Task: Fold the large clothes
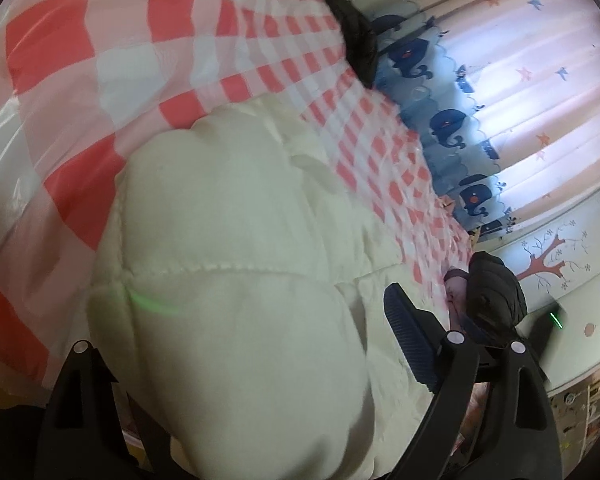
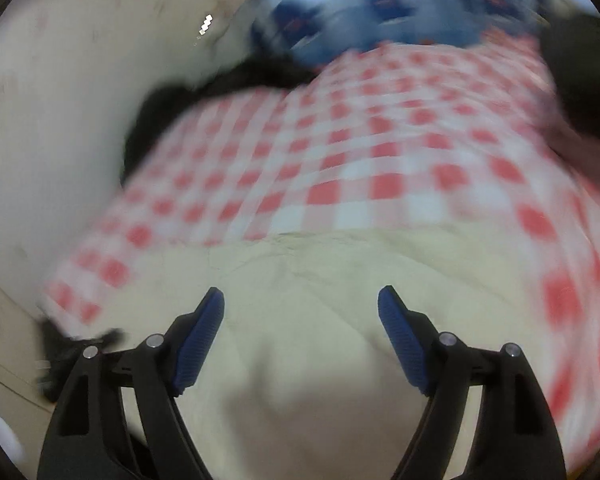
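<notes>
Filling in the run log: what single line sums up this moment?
stage: folding | jacket: white, puffy, on checked cloth | left hand-held gripper: open, jacket bulging between fingers | right hand-held gripper: open over jacket

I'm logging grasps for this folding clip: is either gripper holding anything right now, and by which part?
The right gripper is open, holding nothing, over the white puffer jacket. The left gripper's jaws straddle a padded section of it; a grip cannot be told.
</notes>
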`<state>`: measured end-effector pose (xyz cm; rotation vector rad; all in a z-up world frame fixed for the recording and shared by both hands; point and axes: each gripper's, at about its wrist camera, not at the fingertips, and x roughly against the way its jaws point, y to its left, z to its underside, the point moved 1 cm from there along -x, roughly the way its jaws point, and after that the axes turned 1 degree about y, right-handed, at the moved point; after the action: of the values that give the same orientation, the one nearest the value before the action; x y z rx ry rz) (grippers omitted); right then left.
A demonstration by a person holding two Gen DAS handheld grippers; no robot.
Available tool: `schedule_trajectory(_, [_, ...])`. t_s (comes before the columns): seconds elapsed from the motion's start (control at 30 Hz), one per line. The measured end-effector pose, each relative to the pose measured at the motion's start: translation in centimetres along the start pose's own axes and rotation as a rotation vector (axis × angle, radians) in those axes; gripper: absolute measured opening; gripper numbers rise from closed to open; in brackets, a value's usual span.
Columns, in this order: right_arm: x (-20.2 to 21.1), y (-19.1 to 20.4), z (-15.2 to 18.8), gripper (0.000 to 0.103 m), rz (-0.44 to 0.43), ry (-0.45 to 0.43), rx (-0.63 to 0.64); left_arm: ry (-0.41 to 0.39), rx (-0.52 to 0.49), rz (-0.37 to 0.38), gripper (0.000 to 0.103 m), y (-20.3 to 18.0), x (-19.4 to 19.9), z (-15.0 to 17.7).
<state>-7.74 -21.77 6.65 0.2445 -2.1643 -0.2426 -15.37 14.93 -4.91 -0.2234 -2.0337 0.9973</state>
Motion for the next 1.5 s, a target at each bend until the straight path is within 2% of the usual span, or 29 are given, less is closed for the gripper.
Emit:
schedule_trajectory(0.03, [-2.3, 0.4, 0.0, 0.076, 0.041, 0.03, 0.023, -0.002, -0.014, -0.005, 0.082, -0.2, 0.0, 0.0])
schedule_trajectory(0.1, [-8.9, 0.2, 0.8, 0.077, 0.13, 0.164, 0.033, -0.005, -0.033, -0.003, 0.082, -0.4, 0.0, 0.0])
schedule_trajectory(0.13, [-11.1, -0.4, 1.6, 0.082, 0.141, 0.219, 0.027, -0.003, -0.046, 0.002, 0.082, -0.7, -0.1, 0.1])
schedule_trajectory(0.17, [-11.9, -0.6, 1.7, 0.084, 0.144, 0.231, 0.02, -0.001, -0.055, -0.006, 0.082, -1.0, -0.3, 0.0])
schedule_trajectory(0.27, [-9.8, -0.8, 1.5, 0.084, 0.126, 0.204, -0.011, 0.009, -0.033, -0.023, 0.084, -0.7, -0.7, -0.1])
schedule_trajectory(0.33, [-6.6, 0.1, 1.7, 0.084, 0.1, 0.136, 0.016, 0.016, -0.005, 0.005, 0.087, -0.3, -0.7, -0.3])
schedule_trajectory(0.4, [-3.1, 1.9, 3.0, 0.087, 0.129, 0.068, 0.088, 0.027, 0.036, 0.023, 0.089, 0.3, -0.9, -0.4])
schedule_trajectory(0.43, [-2.7, 2.5, 3.8, 0.09, 0.146, 0.071, 0.118, 0.032, 0.066, 0.037, 0.089, 0.7, -1.0, -0.5])
schedule_trajectory(0.47, [-3.3, 3.2, 5.3, 0.092, 0.18, 0.117, 0.177, 0.035, 0.09, 0.047, 0.089, 1.0, -1.1, -0.6])
schedule_trajectory(0.53, [-5.9, 3.7, 6.8, 0.094, 0.212, 0.174, 0.237, 0.036, 0.1, 0.051, 0.089, 1.2, -1.3, -0.6])
schedule_trajectory(0.6, [-6.1, 3.0, 7.0, 0.096, 0.194, 0.163, 0.201, 0.024, 0.068, 0.023, 0.089, 0.9, -1.2, -0.5])
schedule_trajectory(0.67, [-5.2, 2.7, 6.4, 0.096, 0.168, 0.168, 0.144, 0.009, 0.036, 0.0, 0.089, 0.5, -0.9, -0.3])
schedule_trajectory(0.73, [-3.0, 3.5, 5.6, 0.096, 0.11, 0.102, 0.125, -0.007, 0.004, -0.026, 0.089, 0.2, -0.6, -0.3])
schedule_trajectory(0.87, [-4.4, 4.1, 0.5, 0.096, 0.137, 0.072, 0.096, -0.033, -0.06, -0.078, 0.089, -0.9, -0.5, 0.0])
schedule_trajectory(0.9, [-6.4, 3.5, -1.4, 0.096, 0.154, 0.092, 0.062, -0.043, -0.08, -0.091, 0.089, -1.2, -0.4, 0.0])
schedule_trajectory(0.97, [-9.3, 2.2, -3.1, 0.096, 0.172, 0.137, -0.003, -0.059, -0.111, -0.114, 0.089, -1.7, -0.1, 0.1])
schedule_trajectory(1.03, [-13.7, 0.9, -3.1, 0.096, 0.239, 0.231, -0.016, -0.074, -0.149, -0.133, 0.089, -2.3, 0.1, 0.2])
schedule_trajectory(1.07, [-15.6, 0.4, -2.3, 0.098, 0.236, 0.297, -0.027, -0.081, -0.17, -0.14, 0.089, -2.6, 0.2, 0.3])
schedule_trajectory(1.1, [-16.4, 0.3, -2.0, 0.098, 0.235, 0.31, -0.029, -0.085, -0.188, -0.148, 0.089, -2.8, 0.2, 0.4])
schedule_trajectory(1.23, [-14.0, 0.3, -2.2, 0.097, 0.178, 0.264, -0.043, -0.085, -0.206, -0.167, 0.089, -3.1, 0.2, 0.4])
schedule_trajectory(1.3, [-10.7, 0.6, -1.6, 0.097, 0.126, 0.198, -0.028, -0.084, -0.203, -0.167, 0.089, -3.0, 0.3, 0.4])
schedule_trajectory(1.4, [-5.9, 2.4, 1.0, 0.097, 0.105, 0.113, 0.043, -0.081, -0.204, -0.166, 0.089, -3.0, 0.4, 0.4])
schedule_trajectory(1.43, [-5.2, 2.8, 2.3, 0.097, 0.118, 0.106, 0.069, -0.082, -0.202, -0.167, 0.089, -3.0, 0.4, 0.4])
schedule_trajectory(1.5, [-6.4, 3.2, 4.9, 0.097, 0.163, 0.168, 0.149, -0.082, -0.201, -0.165, 0.089, -3.0, 0.3, 0.5])
